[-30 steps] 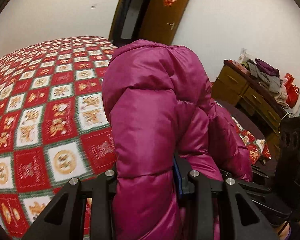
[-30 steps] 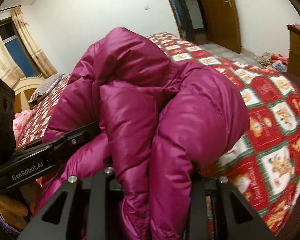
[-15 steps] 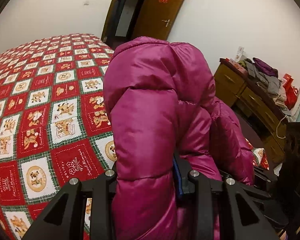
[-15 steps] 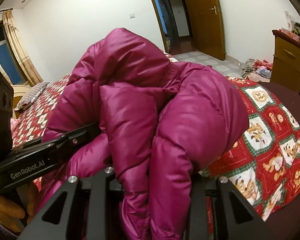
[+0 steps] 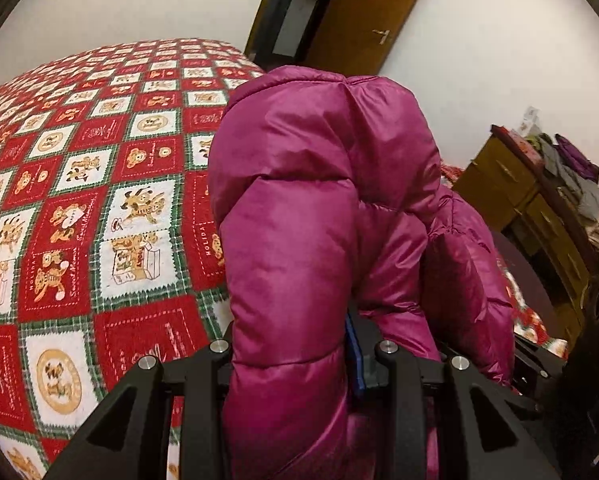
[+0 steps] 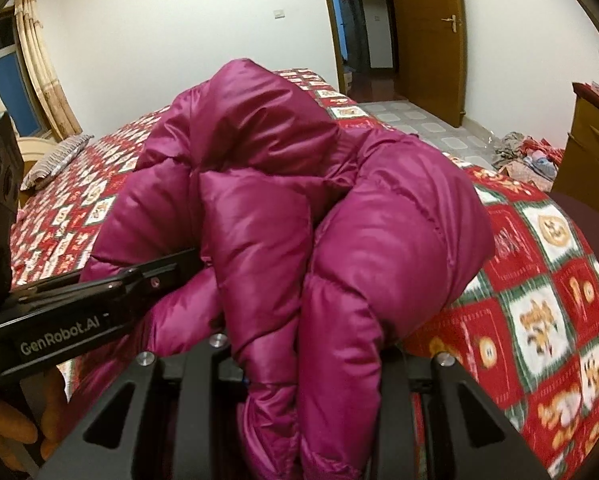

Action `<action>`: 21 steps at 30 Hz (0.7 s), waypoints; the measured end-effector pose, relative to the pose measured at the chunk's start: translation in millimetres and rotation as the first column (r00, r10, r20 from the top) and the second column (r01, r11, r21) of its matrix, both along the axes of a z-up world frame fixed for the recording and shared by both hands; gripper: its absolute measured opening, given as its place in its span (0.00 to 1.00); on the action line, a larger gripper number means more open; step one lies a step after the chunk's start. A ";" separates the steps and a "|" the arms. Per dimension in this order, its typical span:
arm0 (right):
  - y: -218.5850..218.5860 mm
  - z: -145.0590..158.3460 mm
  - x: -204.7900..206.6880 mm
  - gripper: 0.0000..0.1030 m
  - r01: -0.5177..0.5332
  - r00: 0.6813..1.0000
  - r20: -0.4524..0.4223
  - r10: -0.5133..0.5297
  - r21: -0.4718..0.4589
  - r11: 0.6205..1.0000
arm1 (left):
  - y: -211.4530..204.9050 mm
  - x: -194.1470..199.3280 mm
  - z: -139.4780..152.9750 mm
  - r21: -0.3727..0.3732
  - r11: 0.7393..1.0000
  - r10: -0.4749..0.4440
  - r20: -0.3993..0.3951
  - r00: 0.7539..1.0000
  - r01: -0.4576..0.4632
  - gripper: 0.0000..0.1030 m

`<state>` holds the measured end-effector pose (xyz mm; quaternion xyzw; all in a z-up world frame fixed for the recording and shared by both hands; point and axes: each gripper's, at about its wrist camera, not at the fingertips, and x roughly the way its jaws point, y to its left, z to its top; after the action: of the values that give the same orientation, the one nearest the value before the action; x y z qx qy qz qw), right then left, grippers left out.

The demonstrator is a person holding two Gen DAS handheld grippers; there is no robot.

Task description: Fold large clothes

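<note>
A magenta puffy down jacket point(image 5: 323, 216) fills the middle of both views, bunched up and raised over the bed. My left gripper point(image 5: 299, 360) is shut on a thick fold of the jacket; its fingertips are buried in the fabric. My right gripper point(image 6: 311, 364) is shut on another fold of the same jacket point(image 6: 299, 208). The left gripper's black body point(image 6: 71, 312) also shows in the right wrist view, at the left, pushed into the jacket.
A bed with a red, white and green patchwork quilt point(image 5: 79, 208) lies under the jacket. A wooden dresser point(image 5: 531, 200) piled with clothes stands at the right. A brown door point(image 6: 431, 36) is behind. A pillow point(image 6: 55, 156) lies at the bed's far left.
Both grippers have moved with the jacket in them, toward the foot end of the bed. More floor and door show on the right. Both grips are unchanged.
</note>
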<state>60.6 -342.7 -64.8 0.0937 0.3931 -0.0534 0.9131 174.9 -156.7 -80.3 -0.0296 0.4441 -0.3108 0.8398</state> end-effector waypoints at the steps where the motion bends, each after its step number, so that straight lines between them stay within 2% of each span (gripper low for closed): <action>1: -1.1 -2.5 4.1 0.32 -0.005 1.000 -0.009 0.005 -0.001 1.000 | -1.9 3.1 -2.5 0.007 1.000 0.004 -0.002 1.000 -0.004 0.35; 6: -6.2 -14.2 19.7 0.32 -0.020 0.999 -0.046 0.020 -0.005 1.000 | -13.2 18.0 -16.8 0.049 0.999 0.019 -0.016 1.000 -0.019 0.34; 12: -27.9 -29.0 27.5 0.32 0.009 0.999 -0.053 -0.004 0.083 0.997 | -30.9 23.1 -23.0 0.113 0.993 0.028 0.029 0.999 -0.031 0.35; 18: -55.3 -44.8 30.8 0.32 0.057 0.997 -0.067 -0.041 0.250 0.967 | -39.4 31.0 -34.8 0.167 0.985 0.040 0.057 0.998 -0.049 0.45; 21: -52.1 -43.8 30.4 0.32 0.066 0.995 -0.085 -0.048 0.229 0.971 | -43.6 32.6 -39.7 0.197 0.979 0.037 0.085 0.996 -0.053 0.50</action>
<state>90.9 -394.8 -108.6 0.2085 0.4294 -0.0370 0.8779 207.5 -200.3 -120.0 0.0570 0.4378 -0.2465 0.8627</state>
